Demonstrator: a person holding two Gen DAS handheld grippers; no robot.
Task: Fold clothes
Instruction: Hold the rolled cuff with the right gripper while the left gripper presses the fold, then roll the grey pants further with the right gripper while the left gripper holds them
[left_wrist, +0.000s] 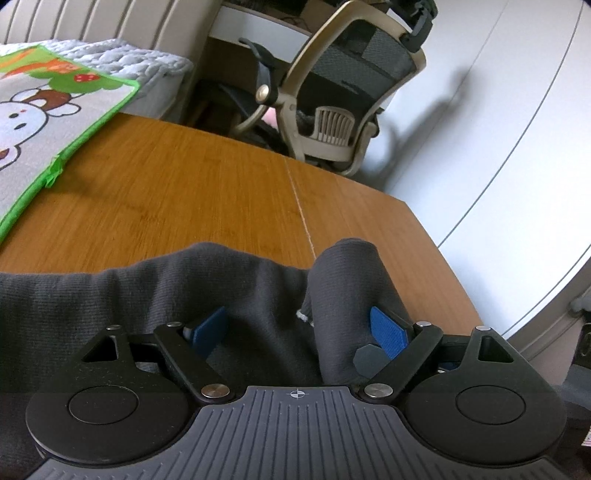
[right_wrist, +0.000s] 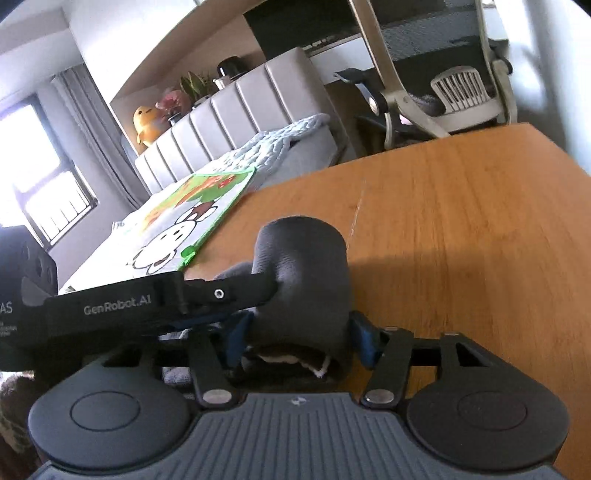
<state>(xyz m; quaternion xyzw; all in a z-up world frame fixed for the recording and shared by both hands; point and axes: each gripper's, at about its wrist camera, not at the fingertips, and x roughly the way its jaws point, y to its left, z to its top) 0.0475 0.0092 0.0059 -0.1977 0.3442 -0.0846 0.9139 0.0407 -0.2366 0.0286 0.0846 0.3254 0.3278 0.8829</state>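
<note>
Left gripper (left_wrist: 299, 328): jaws standing wide apart, blue pads (left_wrist: 388, 332) either side of a bunched dark grey garment (left_wrist: 147, 295); the cloth lies slack between them and brushes the right-hand pad, not pinched. Right gripper (right_wrist: 295, 328): jaws drawn in against a rolled hump of the same garment (right_wrist: 306, 266), blue pads pressing its two flanks, a pale inner lining showing at the lower edge; the left gripper's black arm (right_wrist: 147, 299) crosses in front, lettered "GenRobot.AI" in grey, with a partial "AS" at the frame edge. Garment: ribbed knit, soft, charcoal, heaped at the near edge of the tabletop (left_wrist: 184, 177); tabletop of honey-coloured wood grain with a thin pale seam. Play mat (left_wrist: 44, 110): flat, cartoon animal print, bright green binding, lying at the tabletop's far left. Beyond: mesh-backed office chair (left_wrist: 351, 74) with beige frame; grey padded headboard (right_wrist: 240, 99); quilted pale blanket (right_wrist: 266, 147); yellow plush toy (right_wrist: 146, 122) on a ledge.
</note>
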